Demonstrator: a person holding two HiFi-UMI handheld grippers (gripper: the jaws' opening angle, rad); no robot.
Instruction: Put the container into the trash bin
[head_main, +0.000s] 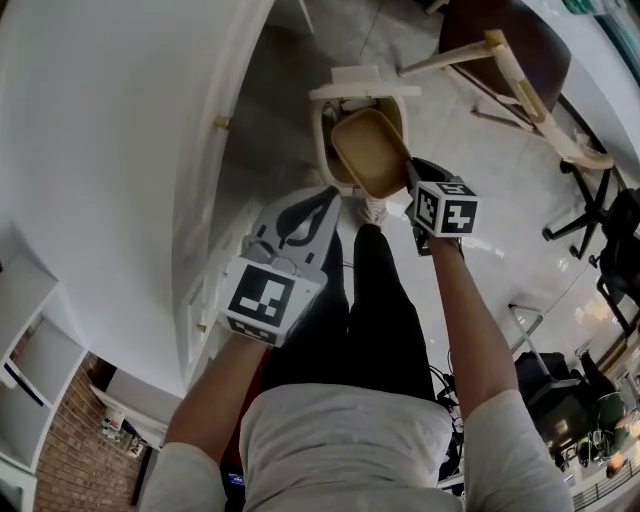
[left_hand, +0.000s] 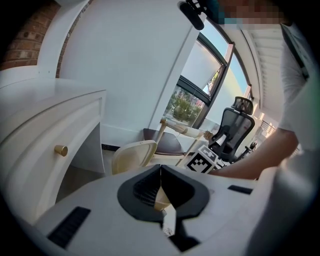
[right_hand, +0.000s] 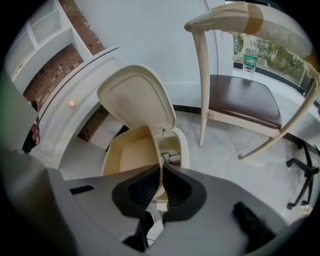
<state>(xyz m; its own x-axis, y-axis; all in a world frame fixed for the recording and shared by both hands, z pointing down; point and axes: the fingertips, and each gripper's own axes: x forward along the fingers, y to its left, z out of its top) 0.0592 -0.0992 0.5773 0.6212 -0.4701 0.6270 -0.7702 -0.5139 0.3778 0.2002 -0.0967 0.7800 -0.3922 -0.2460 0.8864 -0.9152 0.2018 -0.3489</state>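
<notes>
A tan, tray-like container (head_main: 370, 150) hangs tilted over the open mouth of the cream trash bin (head_main: 322, 135), whose lid (head_main: 362, 82) stands flipped up at the far side. My right gripper (head_main: 412, 188) is shut on the container's near rim. In the right gripper view the container (right_hand: 127, 155) sits partly inside the bin (right_hand: 181, 146), below the raised lid (right_hand: 137, 97), and the rim is pinched at the right gripper (right_hand: 162, 176). My left gripper (head_main: 300, 222) hovers left of the bin, shut, with nothing seen in it. In the left gripper view the left gripper (left_hand: 161, 186) is closed to a slit.
A white curved cabinet (head_main: 120, 150) with a brass knob (left_hand: 61, 150) rises left of the bin. A wooden chair (right_hand: 245, 100) with a dark seat stands right of it, a water bottle (right_hand: 251, 55) behind. An office chair (head_main: 600, 215) is at far right. The person's legs (head_main: 375, 300) are below.
</notes>
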